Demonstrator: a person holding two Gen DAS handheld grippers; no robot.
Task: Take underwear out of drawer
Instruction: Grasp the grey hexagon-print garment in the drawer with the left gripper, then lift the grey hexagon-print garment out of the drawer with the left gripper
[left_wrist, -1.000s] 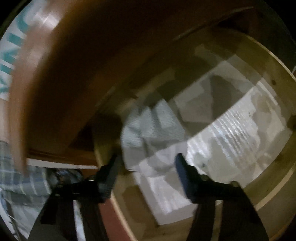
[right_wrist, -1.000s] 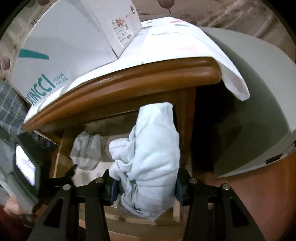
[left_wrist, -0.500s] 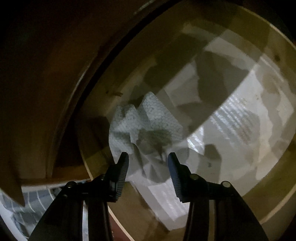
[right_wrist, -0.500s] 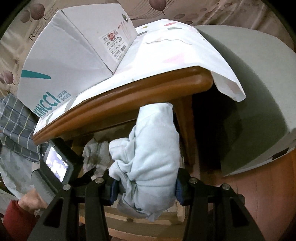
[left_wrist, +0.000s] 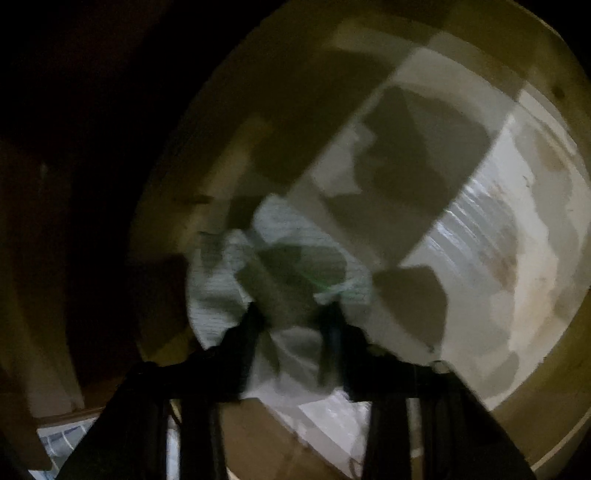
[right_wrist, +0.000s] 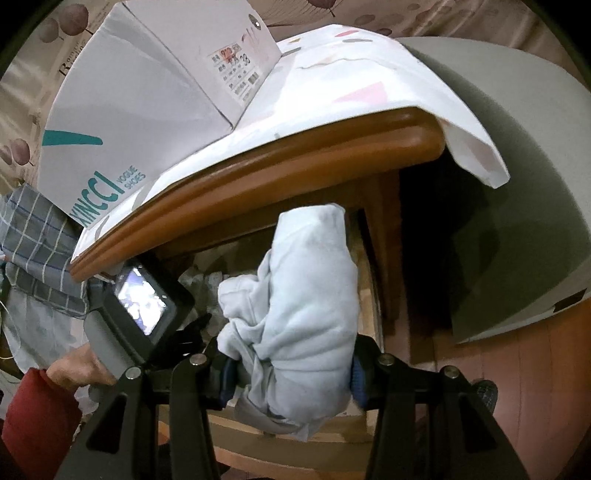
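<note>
In the left wrist view my left gripper (left_wrist: 293, 321) is deep in the dark wooden drawer (left_wrist: 173, 177). Its jaws are closing on a crumpled grey-white patterned piece of underwear (left_wrist: 218, 295), and cloth is bunched between the fingers. The picture is blurred. In the right wrist view my right gripper (right_wrist: 291, 376) is shut on a rolled pale blue garment (right_wrist: 310, 295), held over the drawer's front edge (right_wrist: 295, 439). To its left is the back screen of the left tool (right_wrist: 142, 306), held by a hand (right_wrist: 81, 365) in a red sleeve.
White lining paper (left_wrist: 480, 240) covers the drawer floor. Above the drawer juts a brown tabletop edge (right_wrist: 258, 177) with a white shoebox (right_wrist: 129, 110) on a paper cover. Plaid cloth (right_wrist: 33, 236) hangs at the left. A grey panel (right_wrist: 517, 184) stands at the right.
My left gripper has gone down into the drawer onto the patterned underwear and its fingers have drawn together on the cloth. The right gripper keeps its hold on the blue garment, barely moving.
</note>
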